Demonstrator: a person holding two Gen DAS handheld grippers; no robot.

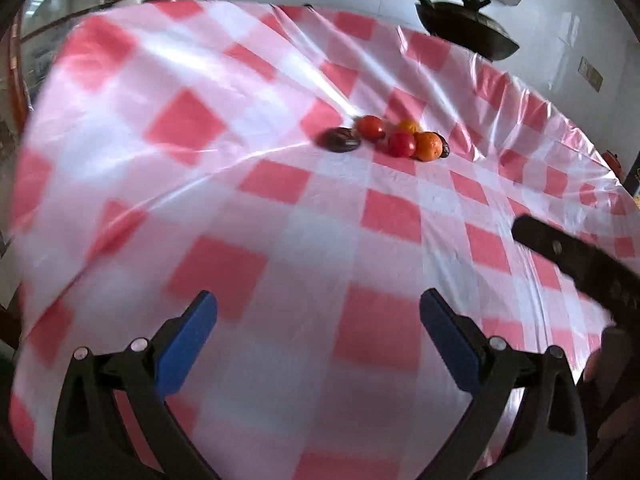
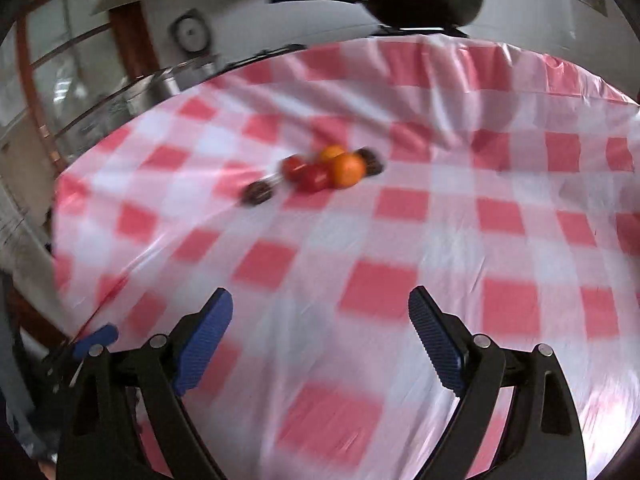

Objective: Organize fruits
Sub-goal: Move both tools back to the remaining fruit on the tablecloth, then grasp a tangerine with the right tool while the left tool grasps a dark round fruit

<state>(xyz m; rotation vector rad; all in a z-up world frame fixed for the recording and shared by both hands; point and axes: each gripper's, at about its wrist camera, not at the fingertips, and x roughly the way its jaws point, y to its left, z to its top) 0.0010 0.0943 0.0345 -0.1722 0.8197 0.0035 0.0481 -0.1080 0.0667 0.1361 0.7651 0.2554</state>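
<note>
Worktop (image 1: 280,220): round, covered by a glossy red-and-white checked plastic cloth, creased in places; seen from both wrist views, with motion blur in each.

Fruit cluster: a small group is gathered near the middle of the worktop, towards its far edge. It comprises two red cherry tomatoes (image 1: 371,127) (image 1: 401,144), two small orange citrus fruits (image 1: 429,146) (image 1: 409,125), and two dark, wrinkled, oval date-like fruits. One dark fruit (image 1: 339,140) lies at the left end of the group, just beside the nearer tomato; the other (image 1: 445,148) is mostly hidden behind the larger orange at the right end. The tomatoes and oranges are packed close together, apparently touching. In the right wrist view the same cluster is blurred: larger orange (image 2: 347,170), tomato (image 2: 314,178), left dark fruit (image 2: 258,193), right dark fruit (image 2: 370,162).

Left tongs (image 1: 318,344): black arms with blue ribbed pads, held wide apart above the near part of the worktop; nothing is held between them. They are well apart from the fruit.

Right tongs (image 2: 320,336): same construction, likewise spread wide and holding nothing, above the near part of the worktop and well apart from the fruit. Part of the black body is visible at the right edge of the left wrist view (image 1: 580,264).

Background: a dark lidded frying pan with a long handle (image 1: 468,24) is seen beyond the far edge of the worktop.
</note>
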